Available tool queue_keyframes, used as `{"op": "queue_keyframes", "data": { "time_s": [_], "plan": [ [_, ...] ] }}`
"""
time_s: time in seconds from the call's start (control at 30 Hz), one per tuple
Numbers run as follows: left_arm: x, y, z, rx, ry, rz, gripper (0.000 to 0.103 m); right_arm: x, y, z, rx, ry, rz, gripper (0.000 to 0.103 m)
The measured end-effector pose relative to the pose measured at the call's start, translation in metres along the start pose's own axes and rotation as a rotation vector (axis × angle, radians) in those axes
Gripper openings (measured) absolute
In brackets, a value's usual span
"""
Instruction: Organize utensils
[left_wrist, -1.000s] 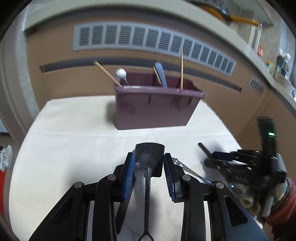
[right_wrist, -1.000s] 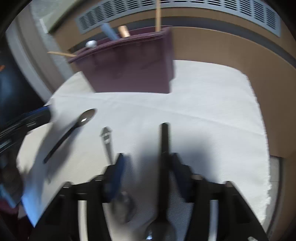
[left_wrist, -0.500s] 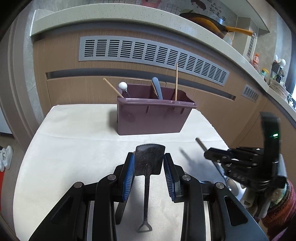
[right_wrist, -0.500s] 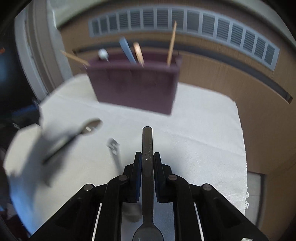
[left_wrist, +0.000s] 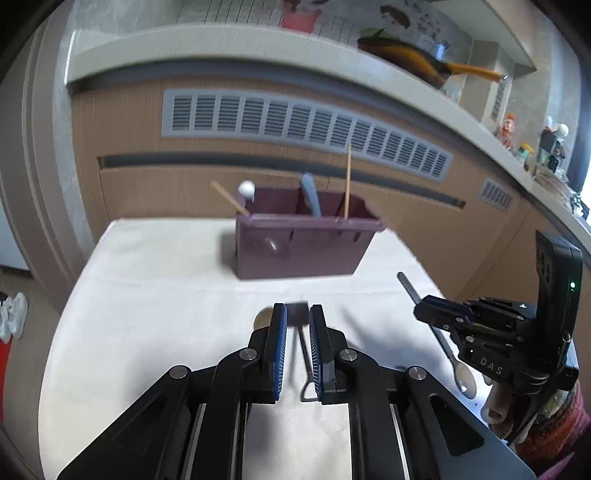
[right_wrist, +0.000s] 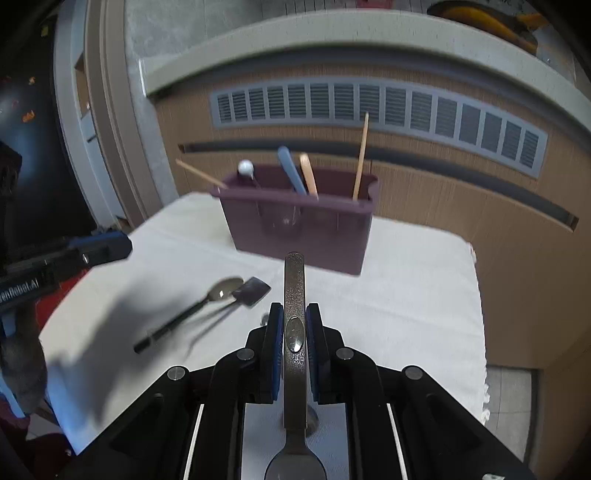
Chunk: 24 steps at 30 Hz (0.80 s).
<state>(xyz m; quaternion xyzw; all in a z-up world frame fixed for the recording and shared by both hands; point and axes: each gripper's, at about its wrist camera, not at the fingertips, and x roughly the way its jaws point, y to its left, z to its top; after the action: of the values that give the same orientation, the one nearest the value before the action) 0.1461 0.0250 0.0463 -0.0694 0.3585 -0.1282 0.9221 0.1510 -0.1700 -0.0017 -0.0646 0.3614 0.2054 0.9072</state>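
Observation:
A maroon utensil caddy (left_wrist: 303, 240) stands at the back of the white-clothed table (left_wrist: 155, 280) and holds chopsticks and several utensils; it also shows in the right wrist view (right_wrist: 299, 225). My right gripper (right_wrist: 294, 325) is shut on a metal spoon (right_wrist: 294, 295), handle pointing forward, lifted above the cloth. My left gripper (left_wrist: 297, 325) is raised with its jaws narrowed, empty. A small black spatula (right_wrist: 251, 291) and a dark spoon (right_wrist: 221, 288) lie on the cloth; the spatula shows between the left fingers (left_wrist: 297, 314).
A wooden cabinet front with a grey vent (left_wrist: 295, 125) rises behind the table. A countertop above it carries an orange-handled pan (left_wrist: 417, 59). The table's right edge (right_wrist: 476, 295) drops to the floor. White shoes (left_wrist: 13, 317) lie on the floor at left.
My right gripper closed on the metal spoon and lifted it. My left gripper rose and pulled back, its jaws narrowing, leaving the black spatula on the cloth.

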Motion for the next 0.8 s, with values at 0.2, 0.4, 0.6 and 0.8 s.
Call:
{"op": "queue_keyframes", "data": {
  "time_s": [0.2, 0.4, 0.6, 0.8],
  "plan": [
    [0.061, 0.001, -0.006, 0.007, 0.143, -0.046, 0.024, 0.02, -0.021, -0.013, 0.025, 0.076, -0.081, 0.012],
    [0.122, -0.014, -0.004, 0.058, 0.25, -0.032, 0.045, 0.037, -0.046, -0.029, 0.116, 0.147, -0.049, 0.013],
    [0.163, -0.021, 0.001, 0.11, 0.302, 0.088, 0.046, 0.049, -0.054, -0.043, 0.132, 0.19, -0.047, 0.013],
    [0.175, -0.042, -0.001, 0.202, 0.314, 0.079, 0.05, 0.048, -0.056, -0.049, 0.151, 0.184, -0.052, 0.026]
  ]
}}
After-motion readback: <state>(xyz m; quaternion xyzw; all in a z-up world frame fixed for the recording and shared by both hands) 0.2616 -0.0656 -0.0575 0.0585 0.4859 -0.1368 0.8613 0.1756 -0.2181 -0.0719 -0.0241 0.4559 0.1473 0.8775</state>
